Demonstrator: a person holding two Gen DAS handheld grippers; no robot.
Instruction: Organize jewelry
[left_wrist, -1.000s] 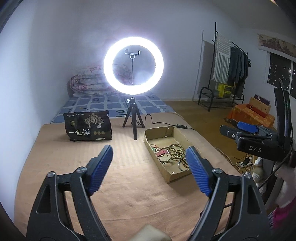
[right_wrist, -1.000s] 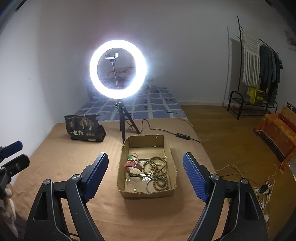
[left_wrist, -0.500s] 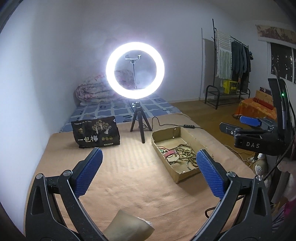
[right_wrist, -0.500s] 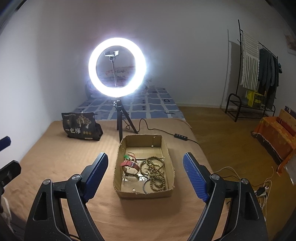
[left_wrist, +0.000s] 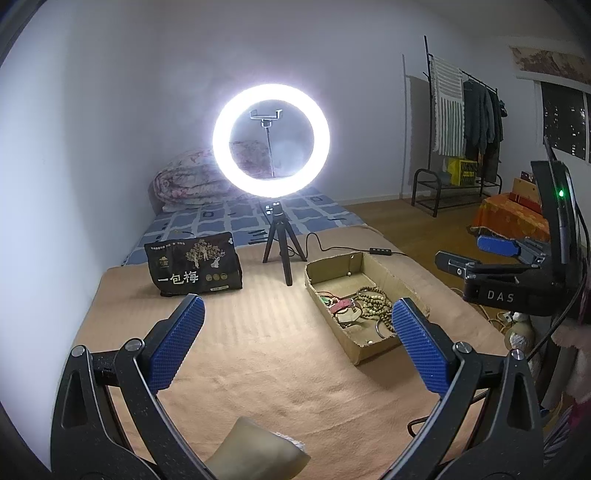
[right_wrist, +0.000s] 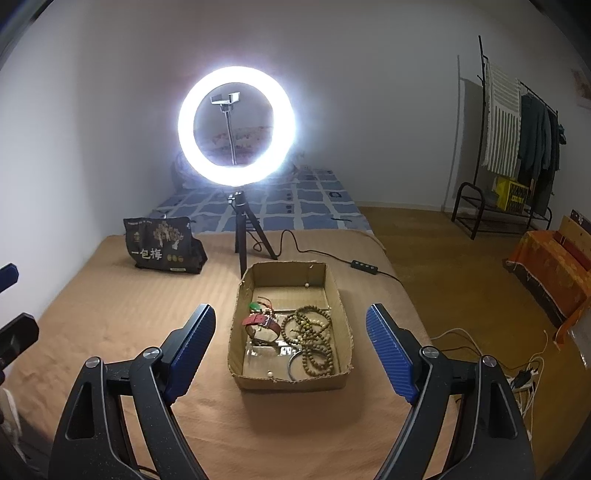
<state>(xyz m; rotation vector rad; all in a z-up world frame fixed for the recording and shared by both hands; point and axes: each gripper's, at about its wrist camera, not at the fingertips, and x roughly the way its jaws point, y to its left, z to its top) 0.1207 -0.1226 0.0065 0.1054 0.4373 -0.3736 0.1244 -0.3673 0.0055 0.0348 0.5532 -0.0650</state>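
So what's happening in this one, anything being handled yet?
Nothing is held yet. A person holds two grippers over a tan blanket. The left gripper and the right gripper are both open and empty. In front of the right one sits a cardboard box holding a tangle of jewelry: wooden bead strands, a red-strapped watch and a thin bangle. A lit ring light on a tripod and a black printed bag stand behind. The sorting has not started.

One cardboard box (right_wrist: 290, 381), one ring light (right_wrist: 236, 125), one black bag (right_wrist: 162, 245), two grippers: left gripper (left_wrist: 297, 345), right gripper (right_wrist: 291, 352).
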